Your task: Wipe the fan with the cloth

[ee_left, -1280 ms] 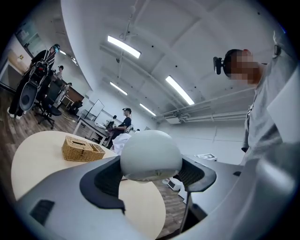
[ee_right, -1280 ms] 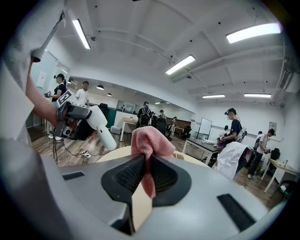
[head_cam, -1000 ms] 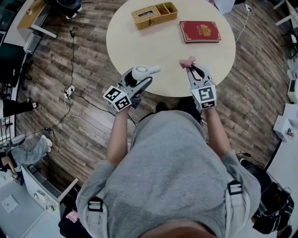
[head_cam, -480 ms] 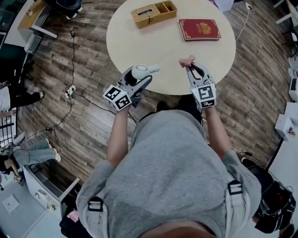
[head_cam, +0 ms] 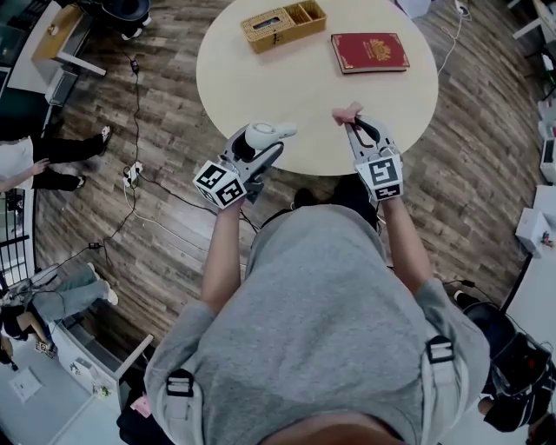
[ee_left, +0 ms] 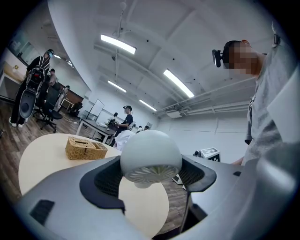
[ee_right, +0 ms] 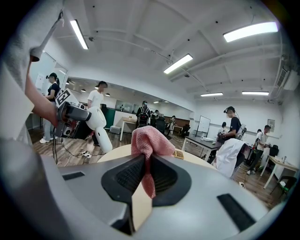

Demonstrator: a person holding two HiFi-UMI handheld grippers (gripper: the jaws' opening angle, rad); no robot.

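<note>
Two things are being held over the near edge of the tabletop [head_cam: 295, 87]. The white fan [head_cam: 261, 135] is being clamped by the left hand-held gripper [head_cam: 268, 149] at 9 o'clock. The pink cloth [head_cam: 349, 113] is being pinched by the right hand-held gripper [head_cam: 354, 127] at 3 o'clock. A basket [head_cam: 280, 24] and a red book [head_cam: 369, 52] are being carried by the tabletop toward 12 o'clock.

Both arms reach forward, apart; the left gripper [head_cam: 266, 149] clamps the fan [head_cam: 262, 136], the right gripper [head_cam: 354, 128] pinches the cloth [head_cam: 349, 112].
</note>
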